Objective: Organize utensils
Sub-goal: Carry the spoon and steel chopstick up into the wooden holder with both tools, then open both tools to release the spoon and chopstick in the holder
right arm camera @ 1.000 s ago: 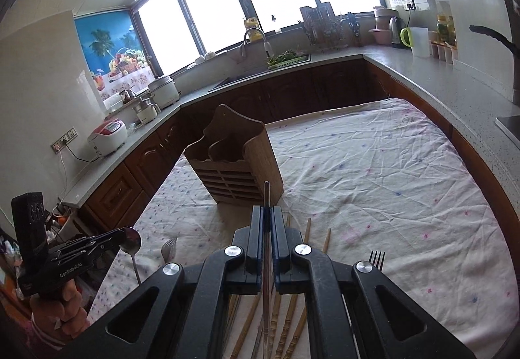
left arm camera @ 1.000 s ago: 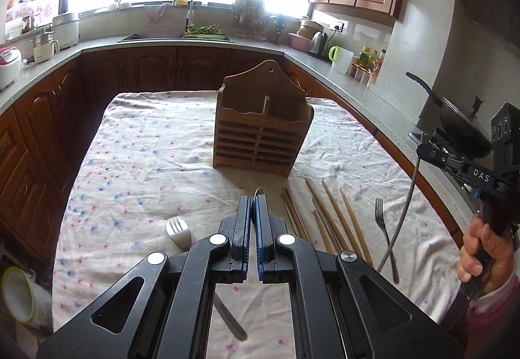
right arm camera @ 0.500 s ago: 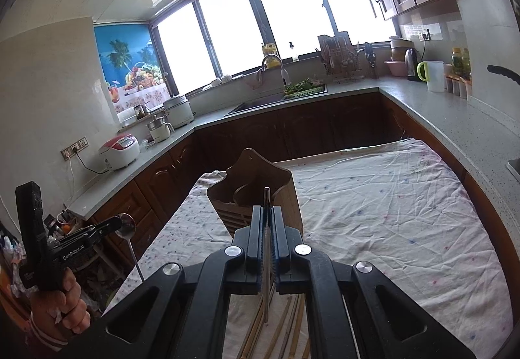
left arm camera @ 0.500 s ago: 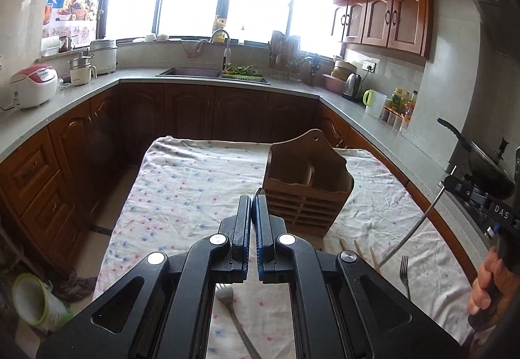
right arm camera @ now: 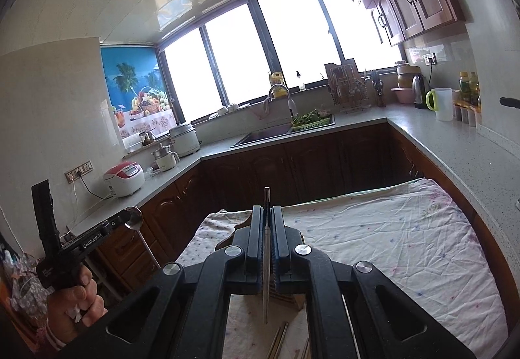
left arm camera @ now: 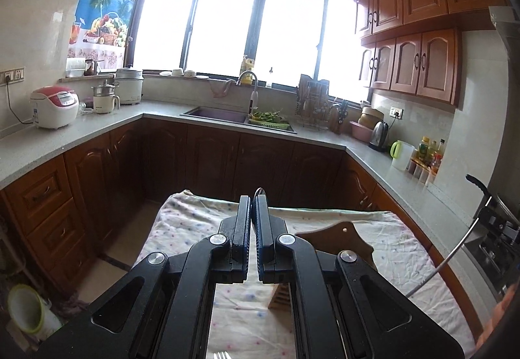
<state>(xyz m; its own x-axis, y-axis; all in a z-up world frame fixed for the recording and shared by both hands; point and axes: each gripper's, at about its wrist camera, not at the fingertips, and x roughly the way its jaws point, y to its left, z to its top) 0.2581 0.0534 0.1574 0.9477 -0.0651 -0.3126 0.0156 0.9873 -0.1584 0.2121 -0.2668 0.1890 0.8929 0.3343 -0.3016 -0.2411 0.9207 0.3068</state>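
Both grippers clamp thin steel utensils: spoon (right arm camera: pixel 134 218) (left), flat handle (right arm camera: pixel 266 248) (right).

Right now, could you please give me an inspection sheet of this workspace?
Surface: table under a wrinkled floral cloth.
Job's things: wooden utensil holder on the cloth; chopsticks and fork lying loose.
Clutter: nothing seen.
Grippers: left gripper fingers shut on spoon; right gripper fingers shut on thin metal utensil.
Cables: rice cooker cord running to a wall socket.
Surroundings: sink, counter, bright windows.
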